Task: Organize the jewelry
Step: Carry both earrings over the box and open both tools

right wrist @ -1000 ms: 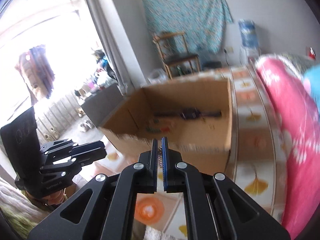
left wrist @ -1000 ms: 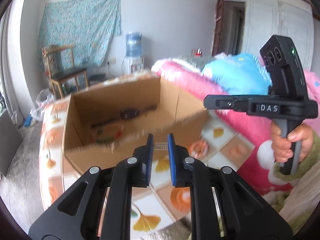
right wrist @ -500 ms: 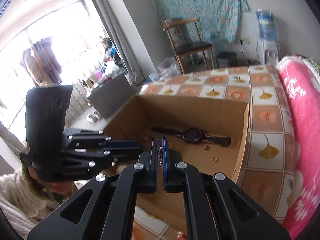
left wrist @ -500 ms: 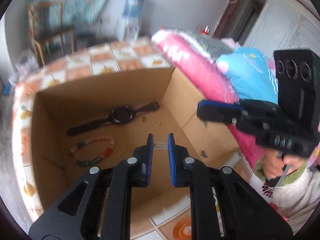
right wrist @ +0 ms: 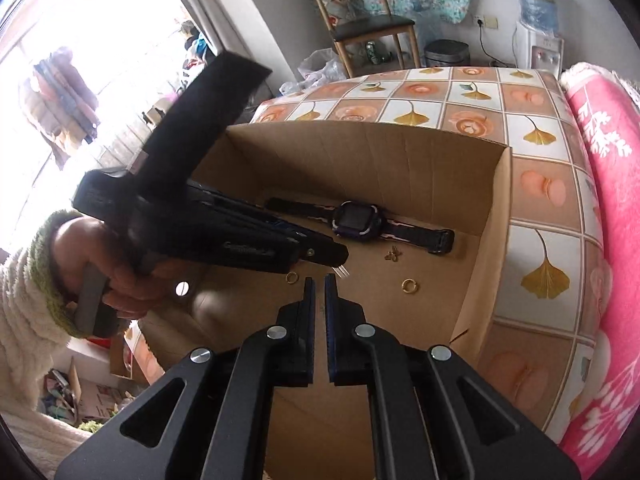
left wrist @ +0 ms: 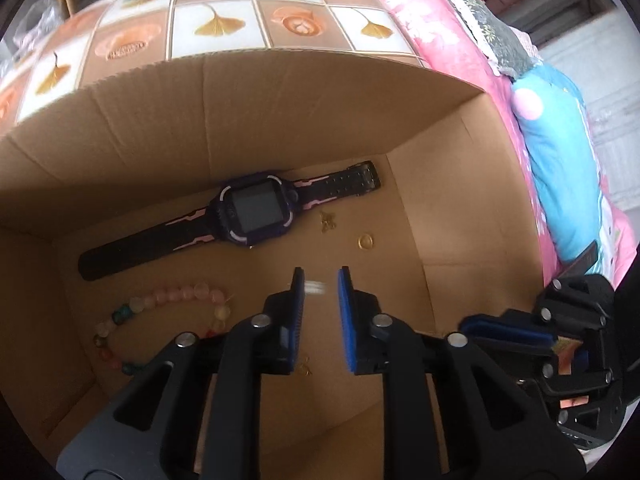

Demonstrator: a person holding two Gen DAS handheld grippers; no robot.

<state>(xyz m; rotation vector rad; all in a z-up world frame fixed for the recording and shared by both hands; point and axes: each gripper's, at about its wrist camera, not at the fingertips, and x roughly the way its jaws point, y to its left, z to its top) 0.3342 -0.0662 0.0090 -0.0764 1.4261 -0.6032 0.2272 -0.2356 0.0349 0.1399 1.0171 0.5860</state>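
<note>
Hovering over the cardboard box [left wrist: 248, 92], the left gripper [left wrist: 319, 280] is opening around a small silvery piece [left wrist: 315, 287], blurred beyond identifying, seemingly being released. The right gripper [right wrist: 319, 280] is staying clenched, apparently empty. Next, a clean drop beside the watch [left wrist: 256, 210], bead bracelet [left wrist: 160, 300] and gold ring [left wrist: 365, 241] is needed.
</note>
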